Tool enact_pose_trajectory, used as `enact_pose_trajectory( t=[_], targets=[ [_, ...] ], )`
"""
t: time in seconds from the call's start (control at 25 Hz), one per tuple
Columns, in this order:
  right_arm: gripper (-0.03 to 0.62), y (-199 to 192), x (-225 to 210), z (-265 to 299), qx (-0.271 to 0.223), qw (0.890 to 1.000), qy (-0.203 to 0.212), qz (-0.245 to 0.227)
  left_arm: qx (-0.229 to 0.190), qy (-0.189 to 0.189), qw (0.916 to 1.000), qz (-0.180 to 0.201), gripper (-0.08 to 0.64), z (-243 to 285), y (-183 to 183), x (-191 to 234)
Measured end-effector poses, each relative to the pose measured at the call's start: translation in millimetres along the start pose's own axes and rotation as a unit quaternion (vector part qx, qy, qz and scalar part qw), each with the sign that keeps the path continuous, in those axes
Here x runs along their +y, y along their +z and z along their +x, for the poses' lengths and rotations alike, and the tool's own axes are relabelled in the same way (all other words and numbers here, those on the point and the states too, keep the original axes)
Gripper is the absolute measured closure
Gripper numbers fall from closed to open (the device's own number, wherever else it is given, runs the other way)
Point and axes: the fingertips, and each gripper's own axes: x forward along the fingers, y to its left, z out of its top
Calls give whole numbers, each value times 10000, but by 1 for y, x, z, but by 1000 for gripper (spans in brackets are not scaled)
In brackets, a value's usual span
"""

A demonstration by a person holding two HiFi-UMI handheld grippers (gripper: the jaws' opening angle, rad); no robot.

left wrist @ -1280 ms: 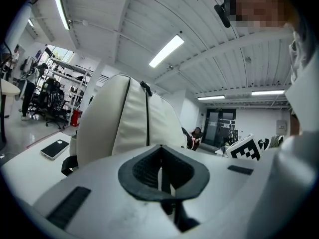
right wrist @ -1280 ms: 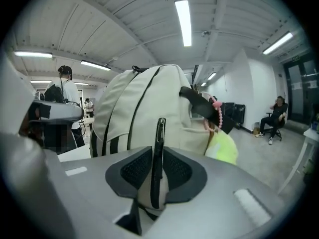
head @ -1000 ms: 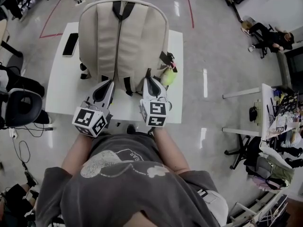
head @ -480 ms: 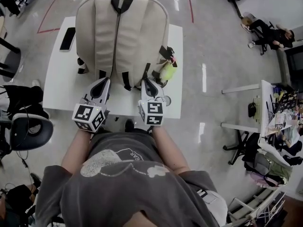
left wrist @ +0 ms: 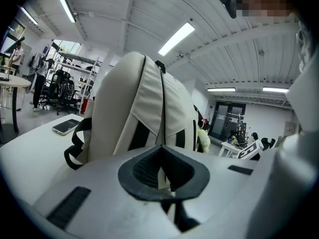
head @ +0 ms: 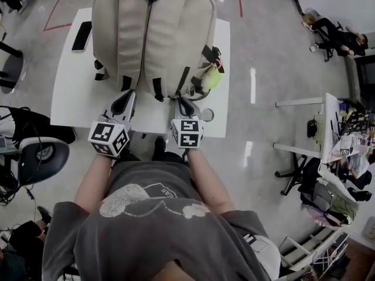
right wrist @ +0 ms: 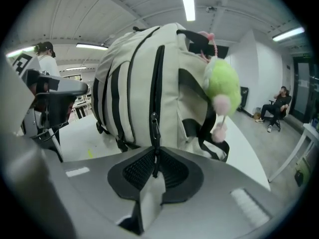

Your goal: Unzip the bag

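Observation:
A cream backpack [head: 152,34] with black straps stands on the white table [head: 70,98], its bottom end toward me. My right gripper [head: 183,102] is at that end, on the right. In the right gripper view its jaws [right wrist: 154,151] are shut on the dark zipper pull [right wrist: 153,126], which hangs from the black zipper. My left gripper [head: 125,95] is at the bottom edge on the left. In the left gripper view its jaws [left wrist: 159,148] are closed against the backpack [left wrist: 139,108], apparently pinching its lower edge.
A green plush charm [head: 210,79] with pink bobbles hangs on the bag's right side [right wrist: 222,83]. A phone [head: 81,36] lies on the table left of the bag. An office chair [head: 38,157] stands left of the table. People sit far off at the right.
The head view has shifted, so the bag sits higher in frame. Both grippers stay at the bag's near end, and both stay shut.

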Motion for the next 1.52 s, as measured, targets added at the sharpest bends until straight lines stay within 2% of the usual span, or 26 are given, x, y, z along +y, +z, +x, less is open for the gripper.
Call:
enact_pose_trajectory(
  t=[0.2, 0.36, 0.68, 0.88, 1.04, 1.12, 1.28, 1.52],
  targets=[
    [561, -29, -1, 4, 498, 9985, -6, 241, 95, -52, 9999, -20, 555, 1, -9, -3],
    [561, -44, 2, 6, 807, 9963, 111, 262, 167, -86, 9998, -11, 555, 2, -17, -6],
    [561, -50, 2, 5, 1022, 9943, 177, 252, 306, -144, 9994, -2, 555, 0, -30, -14],
    [560, -48, 2, 3, 948, 9950, 176, 267, 293, -130, 9995, 27, 555, -4, -29, -16],
    [505, -53, 1, -2, 998, 9944, 244, 248, 245, -139, 9996, 46, 555, -9, -24, -16],
    [502, -53, -1, -6, 994, 9944, 204, 310, 223, -122, 9997, 67, 555, -11, -21, -14],
    [503, -42, -11, -18, 756, 9959, 60, 488, 184, -101, 9997, 87, 555, -14, -17, -11],
    [528, -5, -24, -41, 188, 9968, -148, 758, 35, -141, 9998, 138, 555, -17, -3, -13]
  ],
)
